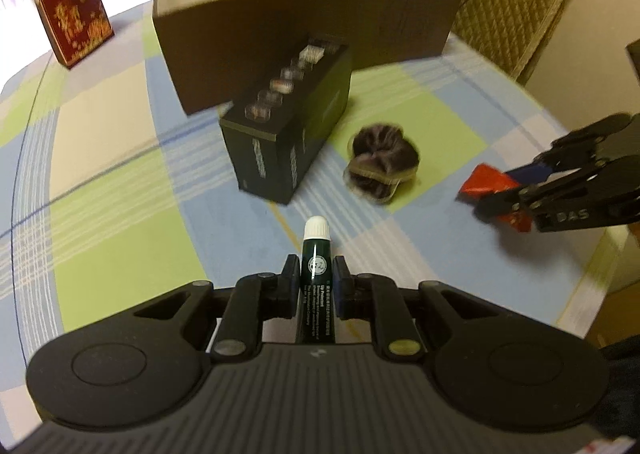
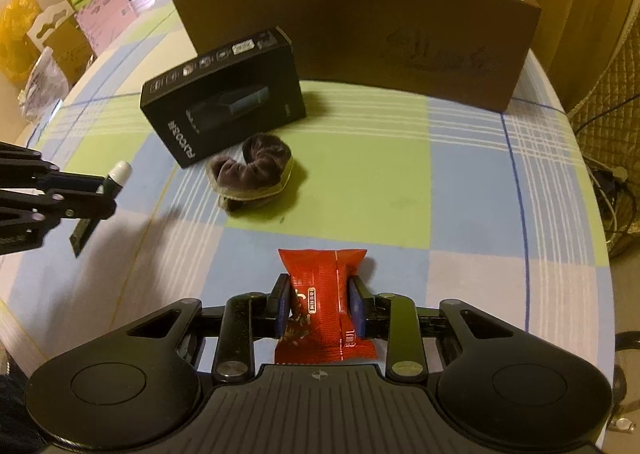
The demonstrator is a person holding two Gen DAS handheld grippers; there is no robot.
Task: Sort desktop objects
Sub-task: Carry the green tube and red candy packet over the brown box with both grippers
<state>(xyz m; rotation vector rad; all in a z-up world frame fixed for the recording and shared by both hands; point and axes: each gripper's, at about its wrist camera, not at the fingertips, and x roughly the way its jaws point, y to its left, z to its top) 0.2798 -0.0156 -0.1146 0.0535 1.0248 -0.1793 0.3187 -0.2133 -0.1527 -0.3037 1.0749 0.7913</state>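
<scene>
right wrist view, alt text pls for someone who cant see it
The right gripper is shut on a red snack packet above a checked tablecloth. Ahead lie a dark velvet scrunchie, a black product box and an open brown box; at left, the left gripper holds a white-capped tube.
</scene>
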